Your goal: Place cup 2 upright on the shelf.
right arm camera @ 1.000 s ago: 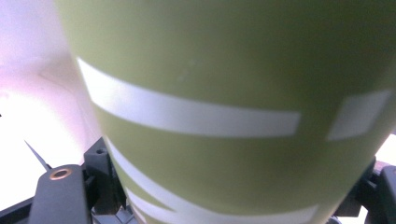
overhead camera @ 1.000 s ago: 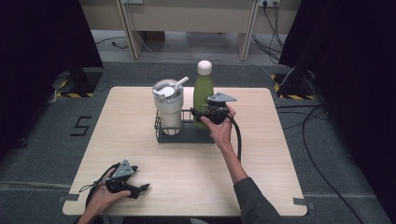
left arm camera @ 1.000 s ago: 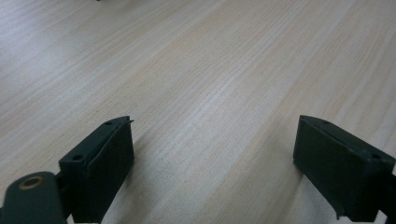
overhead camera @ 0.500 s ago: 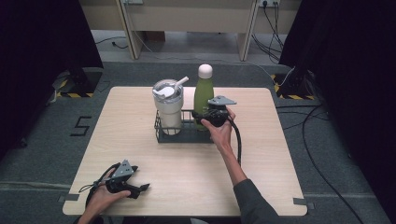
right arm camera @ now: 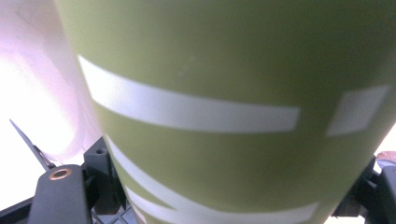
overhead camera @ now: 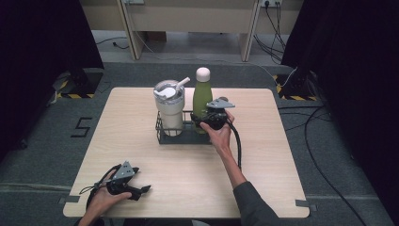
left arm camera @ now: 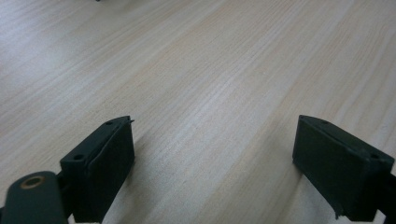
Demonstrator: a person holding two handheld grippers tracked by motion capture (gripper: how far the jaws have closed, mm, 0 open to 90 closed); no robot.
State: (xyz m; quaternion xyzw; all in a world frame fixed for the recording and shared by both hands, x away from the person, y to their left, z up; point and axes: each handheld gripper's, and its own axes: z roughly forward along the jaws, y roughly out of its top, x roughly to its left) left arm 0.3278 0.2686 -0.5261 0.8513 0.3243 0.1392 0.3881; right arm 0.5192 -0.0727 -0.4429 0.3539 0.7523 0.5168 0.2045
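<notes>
High view: right gripper (overhead camera: 203, 121) pinches green bottle (overhead camera: 202, 96) standing in black wire rack (overhead camera: 182, 136), beside white tumbler (overhead camera: 169, 107).

Left gripper view: jaws spread over bare tabletop (left arm camera: 201, 70).

Right gripper view: bottle (right arm camera: 243, 93) between jaws; tilted lift could snag rack.

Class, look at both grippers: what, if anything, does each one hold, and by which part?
The right gripper is shut on the green bottle, low on its body, in the wire rack. The left gripper is open, holding nothing.
</notes>
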